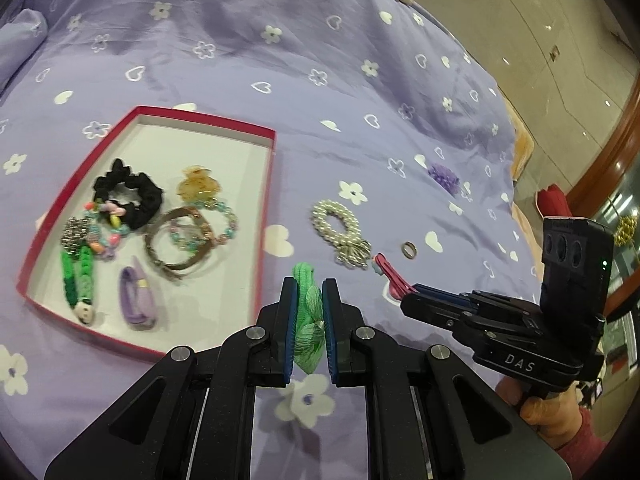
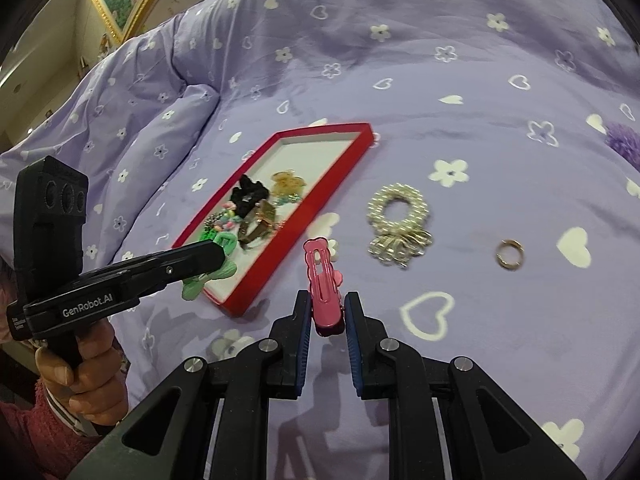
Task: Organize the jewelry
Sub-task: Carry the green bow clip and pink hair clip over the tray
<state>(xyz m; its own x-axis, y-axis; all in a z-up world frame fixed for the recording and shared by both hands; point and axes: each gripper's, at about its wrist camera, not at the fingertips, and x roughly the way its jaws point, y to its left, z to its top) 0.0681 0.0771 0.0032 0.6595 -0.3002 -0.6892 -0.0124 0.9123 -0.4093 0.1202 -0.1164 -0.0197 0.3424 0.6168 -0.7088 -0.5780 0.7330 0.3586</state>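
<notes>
My left gripper is shut on a green fabric hair tie, held just right of the red-rimmed box. The box holds a black scrunchie, bracelets, clips and a purple band. My right gripper is shut on a pink hair clip that sticks up between its pads; in the left wrist view this gripper comes in from the right with the pink clip. On the purple bedspread lie a pearl scrunchie, a small ring and a purple fluffy piece.
The bedspread with white hearts and flowers covers a bed; its edge drops to a tiled floor at the right. A pillow lies left of the box. A hand in a pink sleeve holds the left gripper's handle.
</notes>
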